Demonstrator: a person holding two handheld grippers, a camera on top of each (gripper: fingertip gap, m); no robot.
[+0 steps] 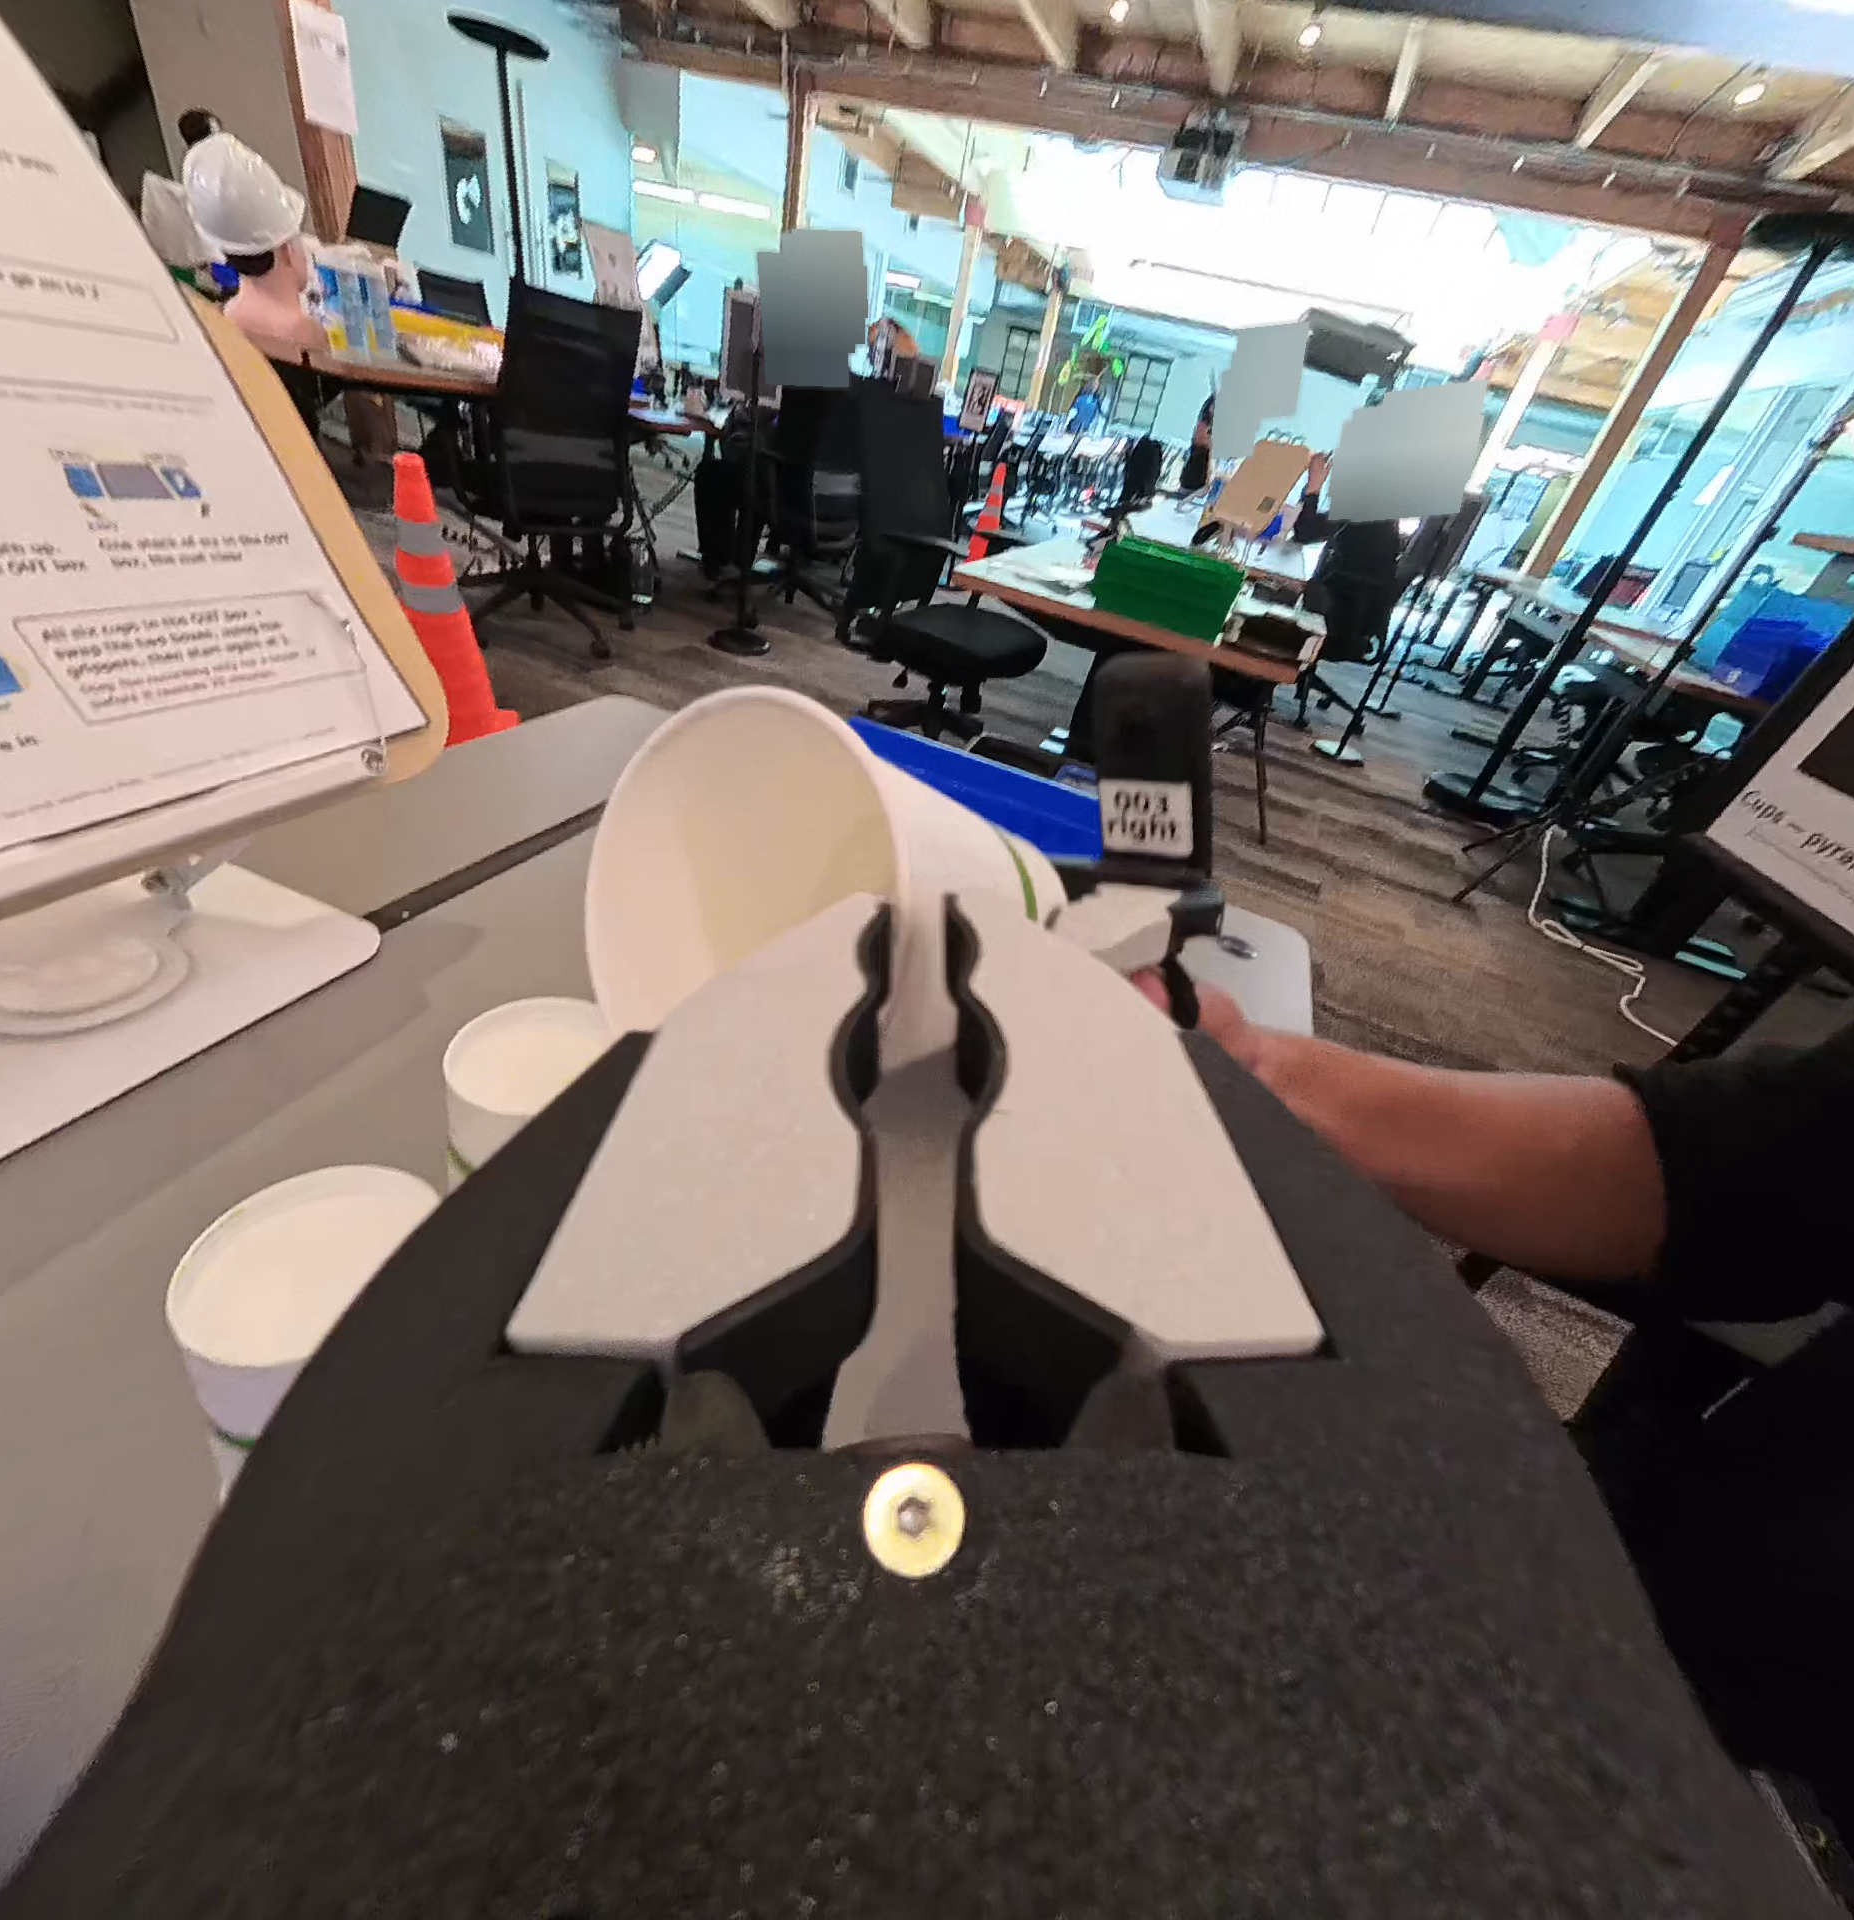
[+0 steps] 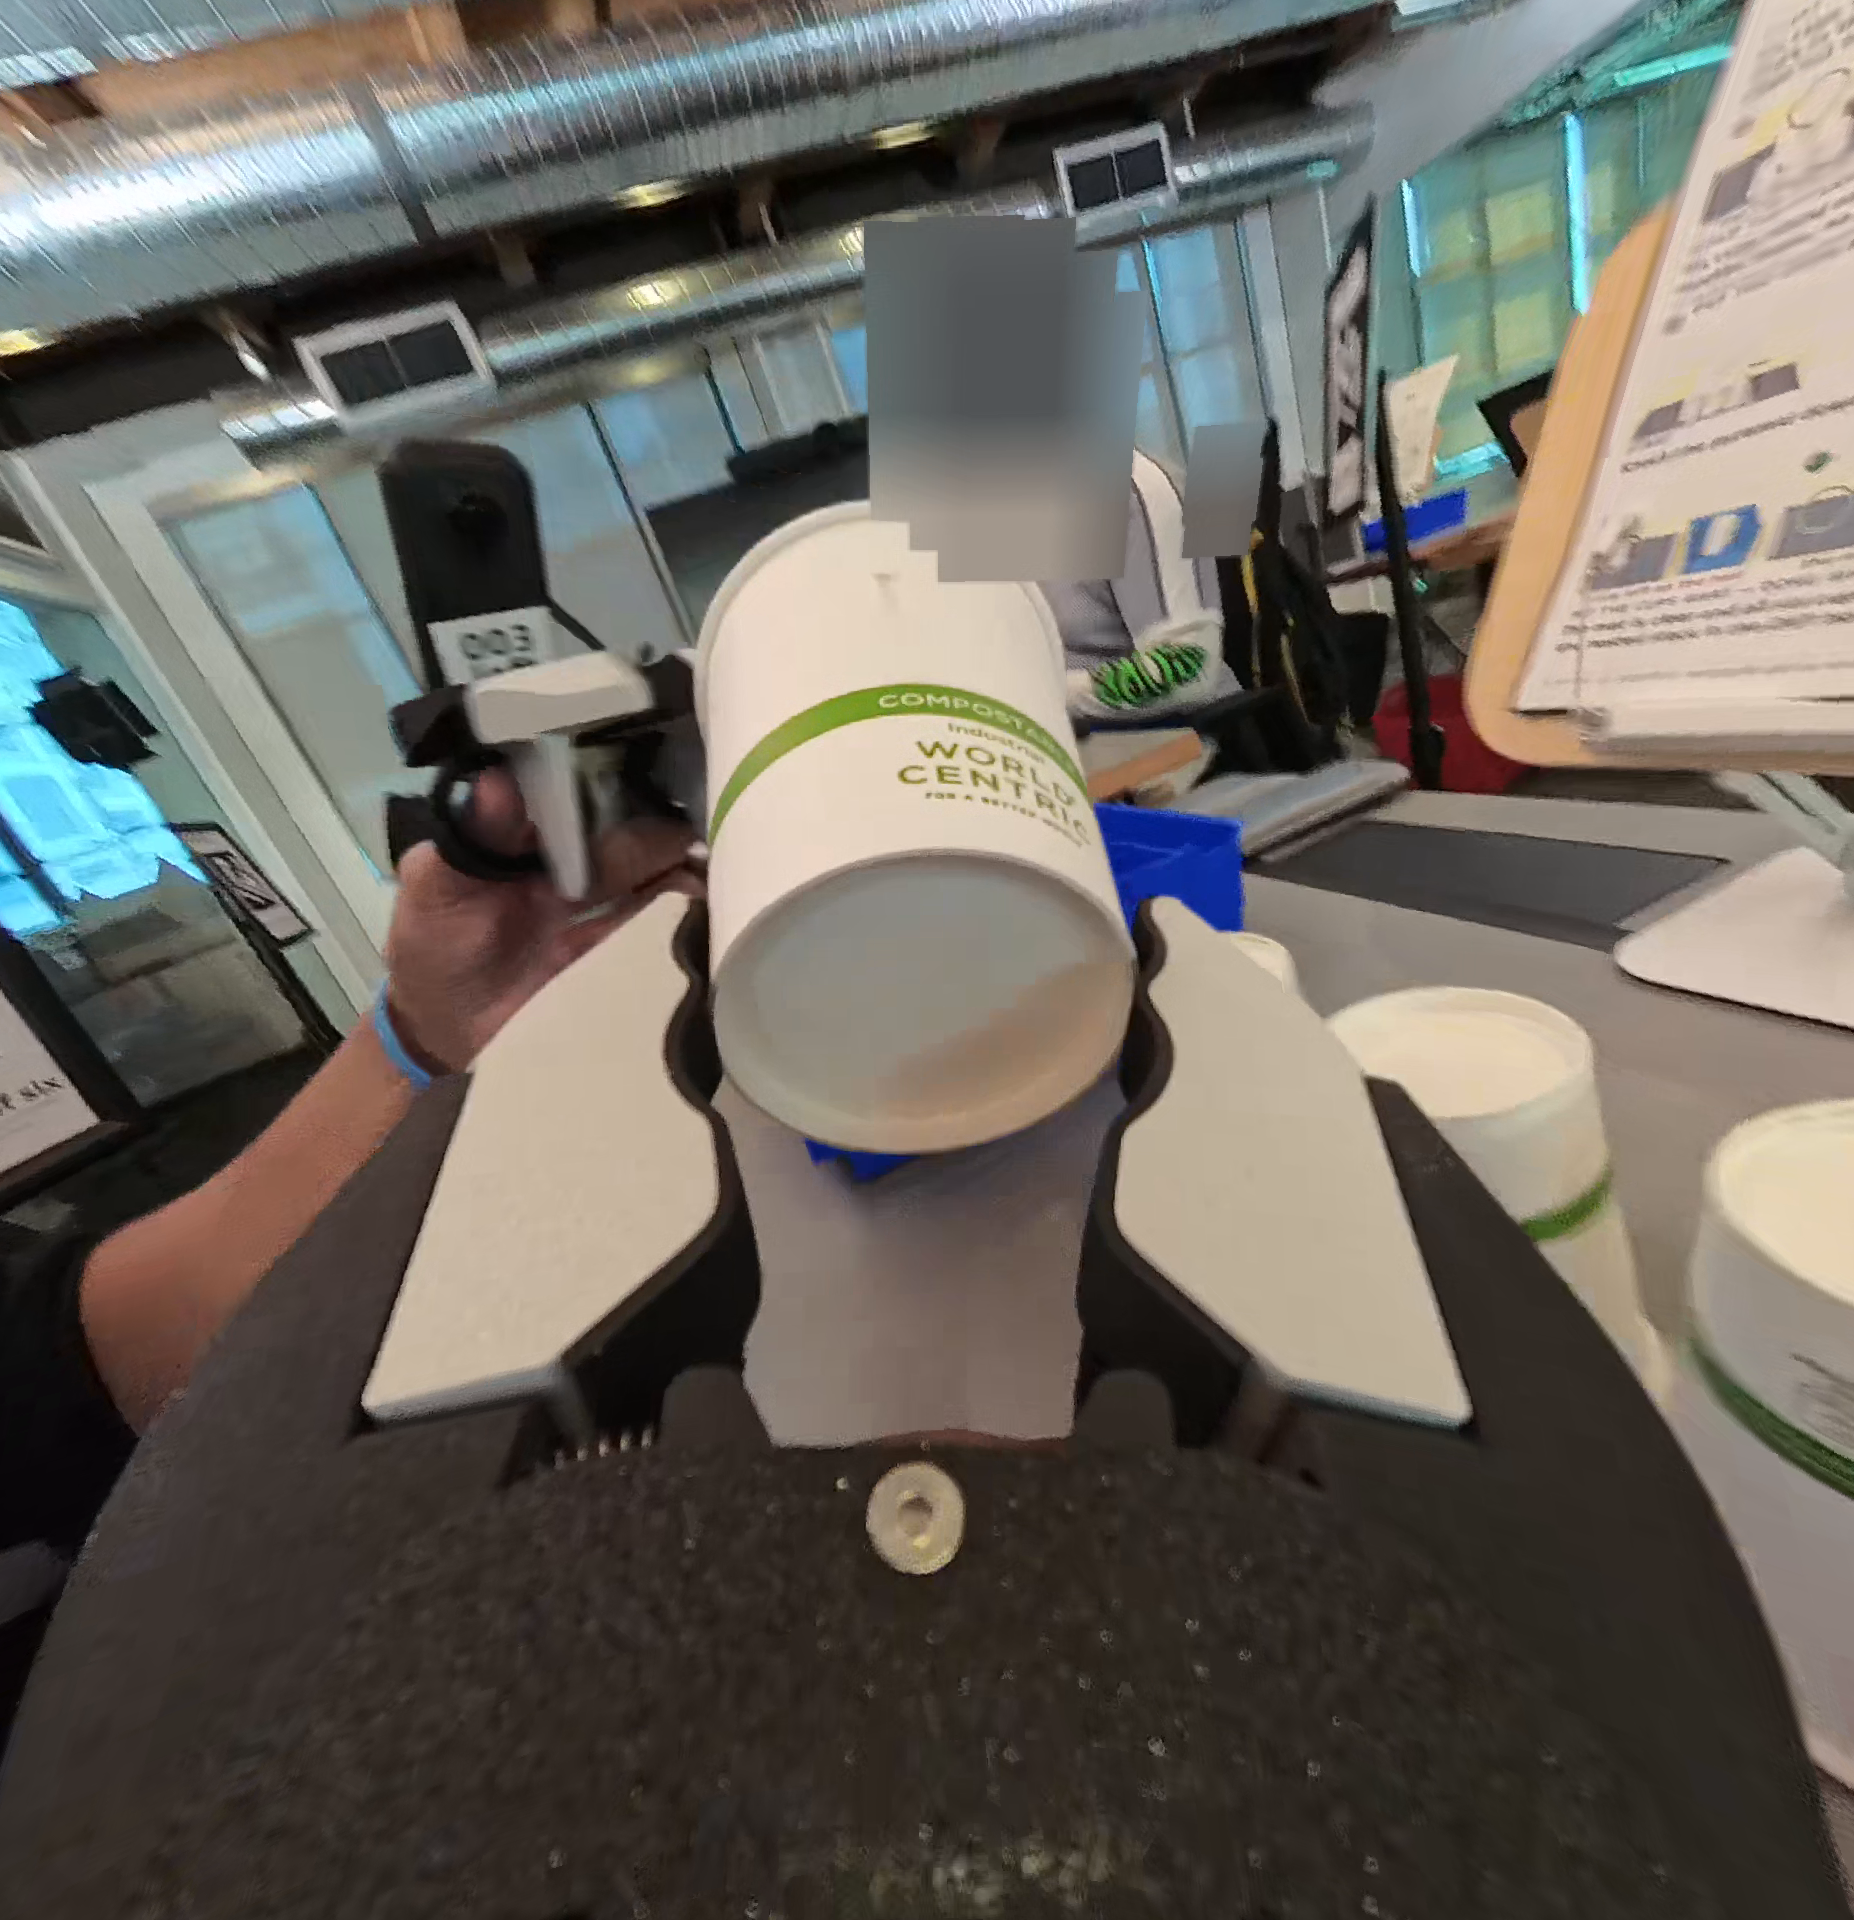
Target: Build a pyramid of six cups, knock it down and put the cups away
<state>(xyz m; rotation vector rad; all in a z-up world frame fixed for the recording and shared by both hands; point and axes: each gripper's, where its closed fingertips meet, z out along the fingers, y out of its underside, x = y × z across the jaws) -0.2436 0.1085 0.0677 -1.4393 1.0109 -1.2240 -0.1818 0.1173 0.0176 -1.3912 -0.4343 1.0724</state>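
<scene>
A white paper cup with a green band (image 1: 736, 831) is held on its side above the grey table (image 1: 507, 821). My left gripper (image 1: 915, 914) is shut on the wall of the cup at its rim, with the mouth turned up and to the left. In the right wrist view the cup (image 2: 902, 831) points its base at me, and my right gripper (image 2: 923, 914) closes around the base from both sides. Two more cups (image 1: 518, 1060) (image 1: 289, 1278) stand on the table below; they look upside down. They also show in the right wrist view (image 2: 1463, 1070) (image 2: 1806, 1205).
A blue bin (image 1: 964, 779) stands on the table behind the held cup, also in the right wrist view (image 2: 1183, 862). An instruction sheet on a white stand (image 1: 123, 520) is at the left of the table. A person's forearm (image 1: 1422, 1132) reaches in from the right.
</scene>
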